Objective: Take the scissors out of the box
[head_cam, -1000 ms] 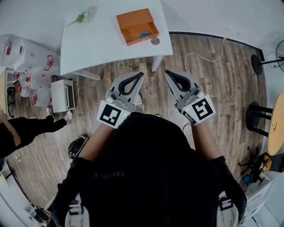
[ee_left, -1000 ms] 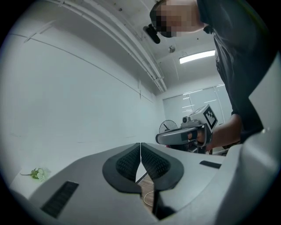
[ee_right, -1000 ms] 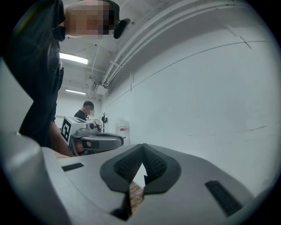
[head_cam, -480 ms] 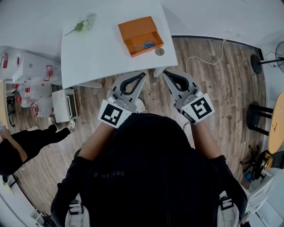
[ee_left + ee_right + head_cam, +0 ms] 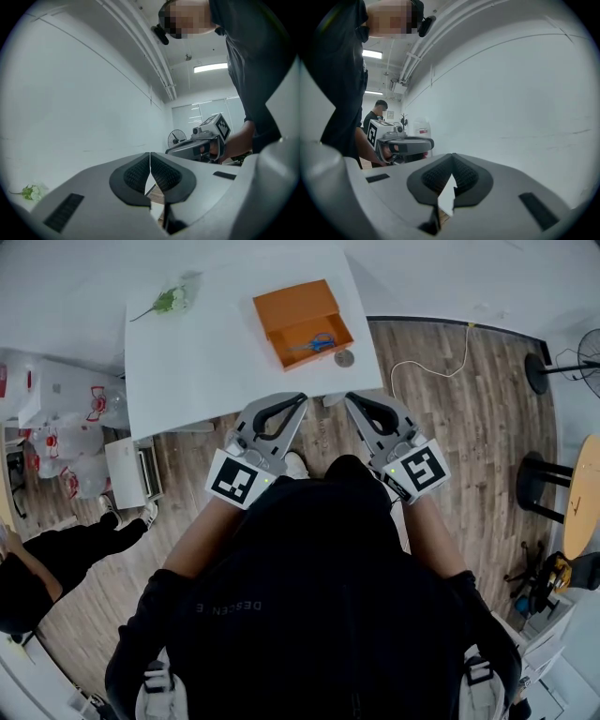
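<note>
An open orange box (image 5: 302, 321) lies on the white table (image 5: 206, 352), towards its right side. Blue-handled scissors (image 5: 319, 342) rest inside the box's tray. My left gripper (image 5: 302, 397) hangs at the table's near edge, its jaws shut and empty; its tips (image 5: 150, 154) meet in the left gripper view. My right gripper (image 5: 350, 397) is level with it, just right of it, also shut with nothing held (image 5: 452, 155). Both stay short of the box. Each gripper view shows the other gripper, the right gripper (image 5: 197, 143) and the left gripper (image 5: 404, 144), against the pale wall.
A small round grey thing (image 5: 344, 358) lies by the box's near right corner. A sprig of green leaves (image 5: 169, 301) lies at the table's far left. A person in black (image 5: 56, 554) stands at the left. A white cable (image 5: 431, 357) and a stool (image 5: 539, 486) are on the wooden floor.
The table and the box have slid lower and nearer in the head view as both shut grippers moved forward to the table's near edge. The person at the left has shifted.
</note>
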Motion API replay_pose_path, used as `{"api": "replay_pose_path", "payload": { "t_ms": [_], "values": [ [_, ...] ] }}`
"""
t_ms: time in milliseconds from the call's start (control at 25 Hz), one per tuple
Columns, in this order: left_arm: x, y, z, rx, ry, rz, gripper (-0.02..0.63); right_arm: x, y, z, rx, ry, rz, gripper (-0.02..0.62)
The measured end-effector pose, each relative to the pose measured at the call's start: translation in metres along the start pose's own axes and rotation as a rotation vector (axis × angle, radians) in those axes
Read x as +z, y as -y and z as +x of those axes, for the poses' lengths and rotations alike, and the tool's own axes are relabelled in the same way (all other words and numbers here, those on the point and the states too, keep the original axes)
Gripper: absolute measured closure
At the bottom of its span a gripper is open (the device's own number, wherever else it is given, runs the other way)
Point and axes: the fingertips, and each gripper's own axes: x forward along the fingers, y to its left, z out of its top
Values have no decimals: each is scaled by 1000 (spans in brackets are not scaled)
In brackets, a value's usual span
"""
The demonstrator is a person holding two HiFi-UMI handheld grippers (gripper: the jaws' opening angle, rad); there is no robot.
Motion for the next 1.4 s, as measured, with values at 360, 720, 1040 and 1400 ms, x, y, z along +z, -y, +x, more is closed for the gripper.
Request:
{"api": "replay_pose_path", "payload": {
  "t_ms": [360,720,1040,1400],
  "values": [
    [-8,-26,18,17,-3,-21,585,-15,33,25,12,-54,-3,588],
    [-16,-49,52,79,-16,-22,584,-27,78,59,96,-100,-9,588],
    [-17,-73,93,168,-24,-21,586,-72,136,92,196,-267,8,588],
    [-28,-99,131,272,-39,-27,586,-136,175,134,346,-454,-23,565]
  ]
}}
